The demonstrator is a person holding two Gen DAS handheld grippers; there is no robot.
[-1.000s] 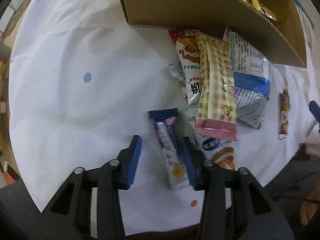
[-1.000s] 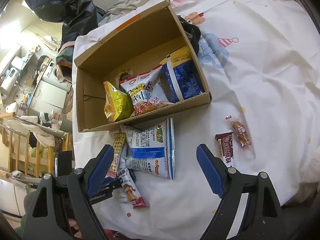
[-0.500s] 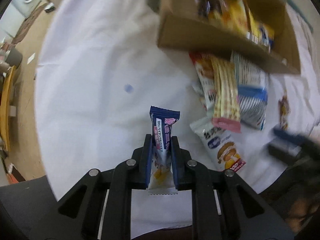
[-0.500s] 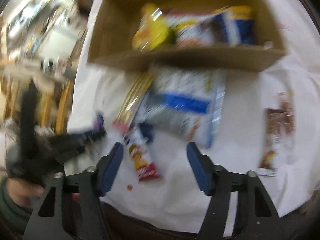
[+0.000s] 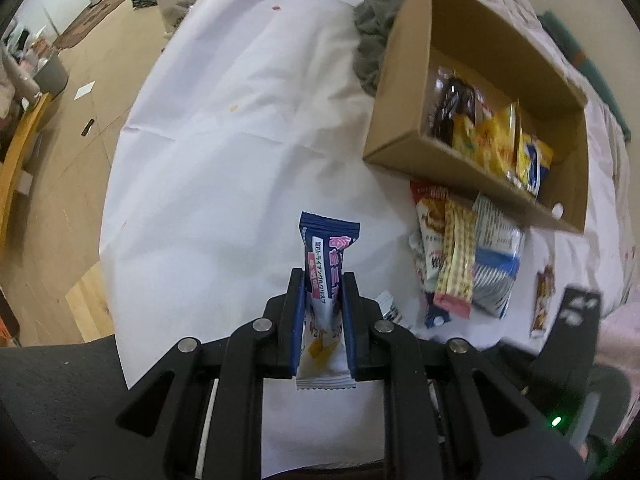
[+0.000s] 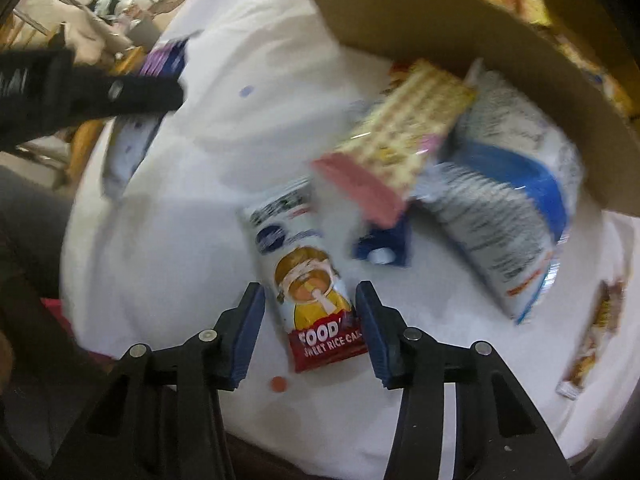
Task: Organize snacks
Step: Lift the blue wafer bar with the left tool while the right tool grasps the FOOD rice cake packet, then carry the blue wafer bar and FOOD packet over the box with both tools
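Item one: the left hand-held gripper (image 5: pixel 322 312), its blue pads clamped on both sides of a navy-and-white snack bar (image 5: pixel 325 280). We hold the bar upright above the white tablecloth (image 5: pixel 224 168), its navy crimped end pointing away and its white end below the pads.

Item two: the right hand-held gripper (image 6: pixel 310 332), fingers apart, low over the table. Between its pads lies a rice cake packet (image 6: pixel 316 300), white with a red band at the near end; we cannot tell whether either pad touches it.

Item three: the cardboard box (image 5: pixel 404 132), open-topped, at the far right of the table. We count inside it a dark packet (image 5: pixel 450 108) at one end, then yellow bags (image 5: pixel 488 140) and a blue-and-yellow bag (image 5: pixel 536 164).

Item four: the loose pile just beside the box's near wall. It comprises a yellow checked wafer packet (image 6: pixel 404 136) with a pink end, lying on top of a white-and-blue bag (image 6: pixel 516 200), and a small navy packet (image 6: pixel 384 246) under the wafer's pink end.

Item five: a small brown sweet packet (image 6: pixel 596 332) lying apart at the right edge, blurred.
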